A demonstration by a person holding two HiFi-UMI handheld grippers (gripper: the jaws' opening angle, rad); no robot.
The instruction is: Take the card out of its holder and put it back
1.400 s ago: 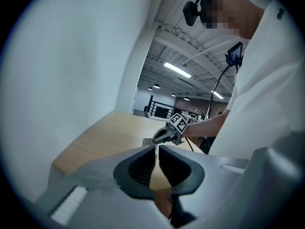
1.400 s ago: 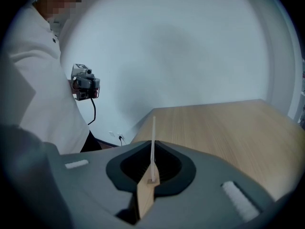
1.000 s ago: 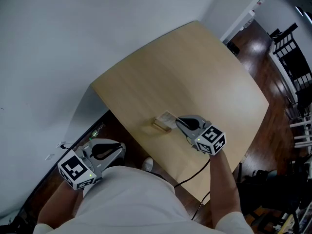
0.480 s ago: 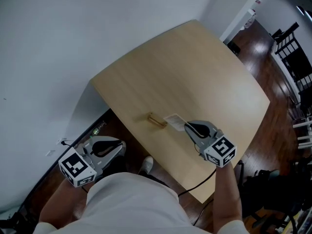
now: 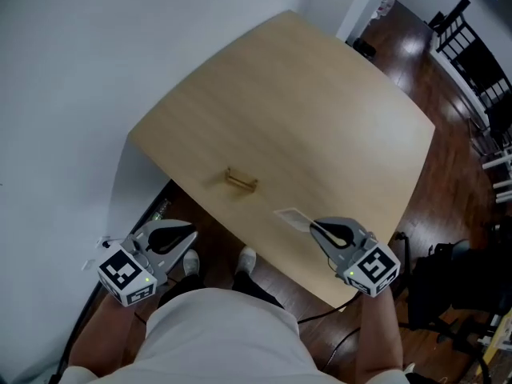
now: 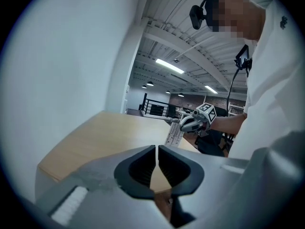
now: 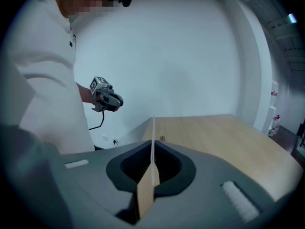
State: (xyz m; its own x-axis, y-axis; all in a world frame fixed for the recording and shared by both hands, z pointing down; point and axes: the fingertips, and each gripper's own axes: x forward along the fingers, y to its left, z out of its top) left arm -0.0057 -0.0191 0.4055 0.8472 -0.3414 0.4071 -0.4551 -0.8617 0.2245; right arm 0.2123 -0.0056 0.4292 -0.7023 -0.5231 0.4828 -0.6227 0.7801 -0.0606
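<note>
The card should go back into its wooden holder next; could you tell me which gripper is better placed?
Right. The right gripper is shut on the card above the table, facing the holder; the left gripper is shut, empty, beyond the table's near edge.

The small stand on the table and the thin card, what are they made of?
The small tan bar-shaped stand looks like light wood, matte, close in tone to the pale wood-grain tabletop. The thin whitish card is probably stiff paper or plastic: it stands straight, edge-on, in the right claw. Its finish is unclear.
</note>
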